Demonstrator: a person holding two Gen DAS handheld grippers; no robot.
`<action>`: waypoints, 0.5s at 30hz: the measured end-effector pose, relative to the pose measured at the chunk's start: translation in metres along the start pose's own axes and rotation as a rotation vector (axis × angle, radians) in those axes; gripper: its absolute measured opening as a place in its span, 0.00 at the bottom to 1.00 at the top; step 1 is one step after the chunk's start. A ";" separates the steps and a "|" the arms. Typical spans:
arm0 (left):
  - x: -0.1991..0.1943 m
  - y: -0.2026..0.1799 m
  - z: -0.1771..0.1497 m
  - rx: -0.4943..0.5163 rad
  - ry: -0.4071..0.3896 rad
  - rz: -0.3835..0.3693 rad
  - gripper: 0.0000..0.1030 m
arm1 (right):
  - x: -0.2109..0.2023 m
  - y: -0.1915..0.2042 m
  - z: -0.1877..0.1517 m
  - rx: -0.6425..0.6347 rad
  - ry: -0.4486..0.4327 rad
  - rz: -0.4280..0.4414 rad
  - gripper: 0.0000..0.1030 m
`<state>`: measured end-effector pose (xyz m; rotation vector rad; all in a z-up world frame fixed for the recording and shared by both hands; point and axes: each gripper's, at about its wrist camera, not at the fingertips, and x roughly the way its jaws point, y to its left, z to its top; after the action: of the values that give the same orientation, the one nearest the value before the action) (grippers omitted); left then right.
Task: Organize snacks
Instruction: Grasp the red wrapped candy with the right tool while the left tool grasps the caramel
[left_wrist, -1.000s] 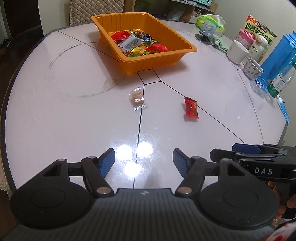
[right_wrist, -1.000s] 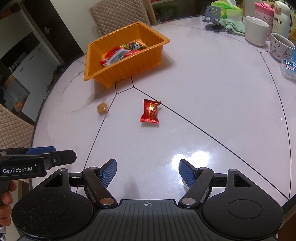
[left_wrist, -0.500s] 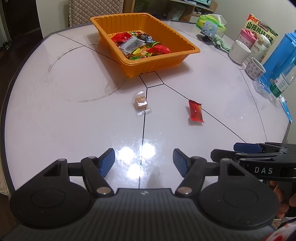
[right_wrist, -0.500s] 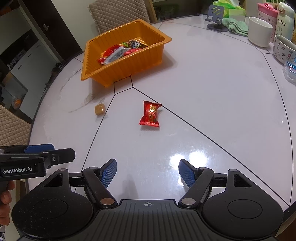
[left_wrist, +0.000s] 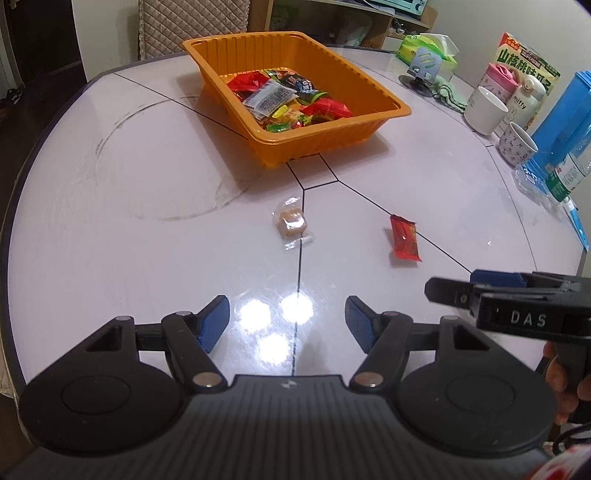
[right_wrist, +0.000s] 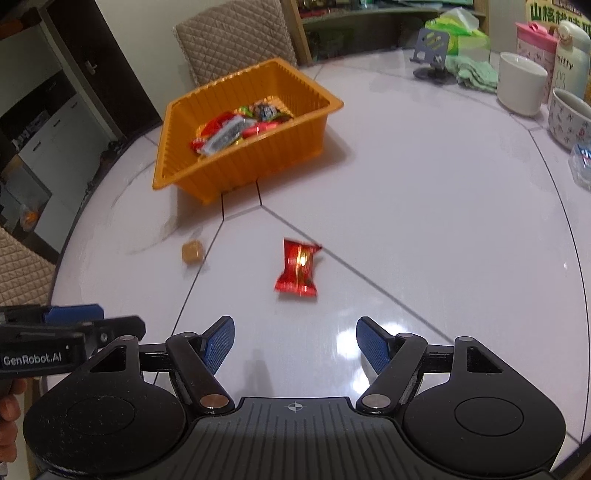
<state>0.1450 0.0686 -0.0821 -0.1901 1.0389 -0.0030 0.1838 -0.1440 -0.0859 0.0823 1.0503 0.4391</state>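
Left wrist view: we hover over two loose snacks, both tongs apart and empty.

We see the brown candy (left_wrist: 291, 222) and red packet (left_wrist: 404, 238) lying just before the orange tray (left_wrist: 369, 125); our left gripper (left_wrist: 287, 325) and right gripper (right_wrist: 294, 345) hold nothing.

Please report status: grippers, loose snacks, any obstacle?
Left gripper open, right gripper open, both empty. Caramel and red packet outside tray. Path clear.

Blue container (left_wrist: 565, 122) and water bottle (left_wrist: 570, 171) cut off by right edge of left wrist view. Snack box (right_wrist: 554, 13) cropped at top of right wrist view. Wrappers in orange tray (right_wrist: 184, 162) partly hidden behind near wall. Caramel candy (right_wrist: 192, 252) blurred.
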 end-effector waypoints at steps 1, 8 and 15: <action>0.001 0.001 0.001 -0.001 -0.002 0.002 0.64 | 0.002 0.000 0.002 -0.005 -0.009 -0.004 0.71; 0.009 0.009 0.006 -0.013 -0.014 0.023 0.64 | 0.020 0.004 0.012 -0.043 -0.043 -0.015 0.54; 0.016 0.016 0.012 -0.024 -0.021 0.039 0.64 | 0.039 0.005 0.021 -0.060 -0.048 -0.032 0.45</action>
<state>0.1622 0.0847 -0.0929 -0.1913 1.0221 0.0466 0.2160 -0.1216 -0.1060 0.0228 0.9889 0.4376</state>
